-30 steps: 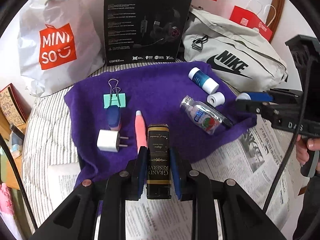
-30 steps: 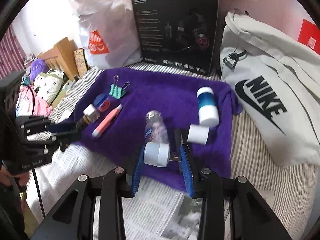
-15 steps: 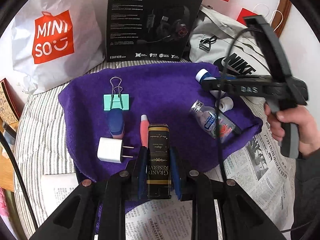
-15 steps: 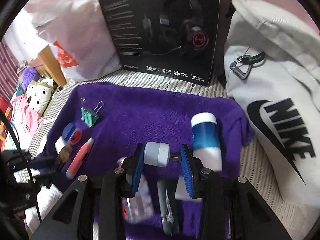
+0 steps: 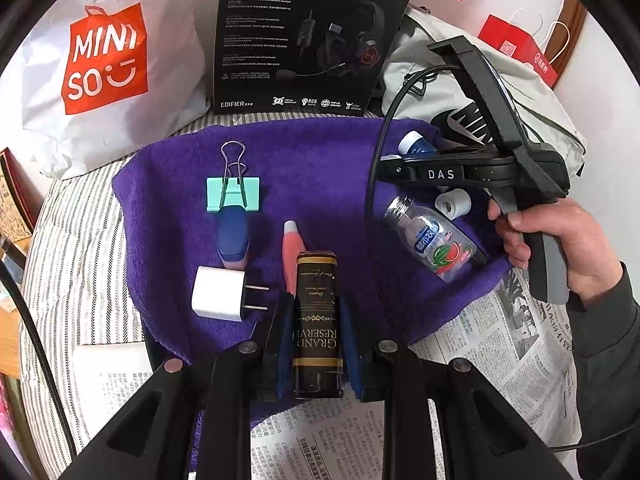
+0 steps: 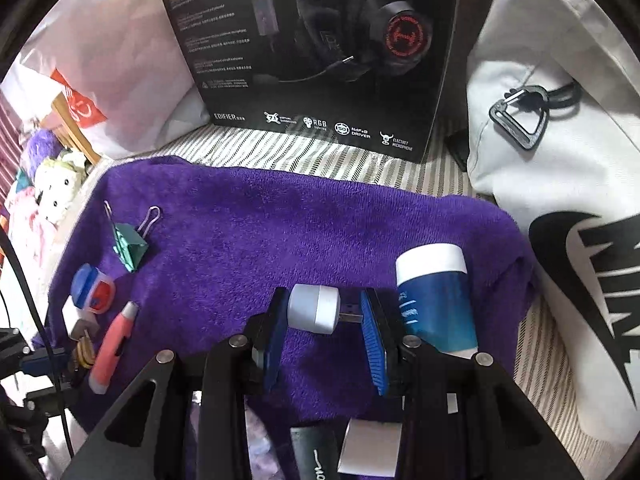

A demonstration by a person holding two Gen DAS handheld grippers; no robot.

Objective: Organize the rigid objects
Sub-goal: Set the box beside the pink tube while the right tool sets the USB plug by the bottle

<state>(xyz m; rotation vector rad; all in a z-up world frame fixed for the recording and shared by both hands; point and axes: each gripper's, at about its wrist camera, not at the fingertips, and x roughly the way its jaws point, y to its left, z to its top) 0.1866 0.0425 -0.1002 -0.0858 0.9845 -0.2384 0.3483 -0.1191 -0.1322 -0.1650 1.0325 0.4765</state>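
My left gripper [image 5: 316,308] is shut on a black and gold "Grand Reserve" lighter [image 5: 315,320], held over the near edge of the purple towel [image 5: 320,168]. My right gripper [image 6: 324,312] is shut on a small white USB plug [image 6: 314,309], low over the towel [image 6: 280,232] beside a blue and white tube [image 6: 436,300]. On the towel lie a green binder clip [image 5: 233,194], a blue-capped item [image 5: 233,238], a white charger [image 5: 218,294], a pink cutter [image 5: 292,248], a clear bottle [image 5: 436,242] and a white roll [image 5: 453,204].
A black headset box [image 5: 308,36], a white Miniso bag [image 5: 104,64] and a grey Nike bag [image 6: 560,200] stand along the back. Newspaper [image 5: 500,344] covers the striped surface in front. A person's hand [image 5: 560,244] holds the right gripper's handle.
The right gripper has moved forward and down over the towel, carrying the USB plug past the bottle to beside the blue tube. The left gripper has stayed with the lighter.
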